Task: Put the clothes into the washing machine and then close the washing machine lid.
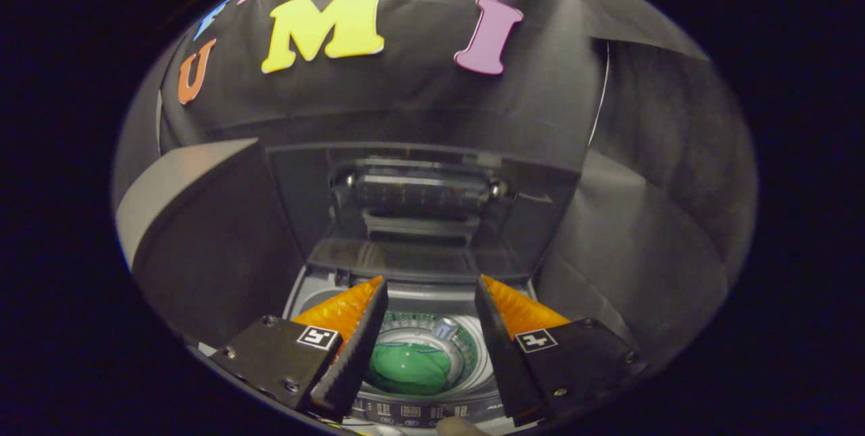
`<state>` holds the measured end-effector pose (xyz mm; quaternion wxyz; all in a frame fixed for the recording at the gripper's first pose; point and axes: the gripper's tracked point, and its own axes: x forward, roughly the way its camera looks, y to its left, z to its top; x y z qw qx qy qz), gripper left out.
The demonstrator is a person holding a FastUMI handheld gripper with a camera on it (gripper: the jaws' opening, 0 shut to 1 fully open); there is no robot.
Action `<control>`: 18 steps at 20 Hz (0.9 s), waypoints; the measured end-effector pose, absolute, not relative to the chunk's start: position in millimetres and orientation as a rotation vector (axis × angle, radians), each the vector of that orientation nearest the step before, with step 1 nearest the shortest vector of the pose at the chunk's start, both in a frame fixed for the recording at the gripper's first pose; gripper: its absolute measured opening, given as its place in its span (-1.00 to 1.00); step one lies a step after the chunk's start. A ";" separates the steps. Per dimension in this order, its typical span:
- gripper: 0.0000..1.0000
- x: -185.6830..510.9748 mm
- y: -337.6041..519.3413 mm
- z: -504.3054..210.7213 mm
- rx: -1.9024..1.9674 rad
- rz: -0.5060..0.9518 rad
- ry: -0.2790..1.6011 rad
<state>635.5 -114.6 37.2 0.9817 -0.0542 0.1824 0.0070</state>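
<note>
A small top-loading washing machine (317,291) stands below me with its lid (419,199) raised upright behind the drum opening. A green garment (409,368) lies at the bottom of the drum, seen between my fingers. My gripper (430,286) hangs open above the drum with nothing between its fingers. The control panel (412,411) runs along the machine's near edge, under the fingers.
Black cloth walls close in behind and to the right of the machine. A dark panel with a pale top edge (182,186) stands to the machine's left. A fingertip of a person (456,426) shows at the near edge by the control panel.
</note>
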 end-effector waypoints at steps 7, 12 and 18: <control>0.71 648.4 -109.8 100.0 -0.075 0.028 0.286; 0.71 670.7 -104.5 120.7 -0.071 0.018 0.264; 0.71 702.1 -95.7 134.4 -0.067 0.010 0.258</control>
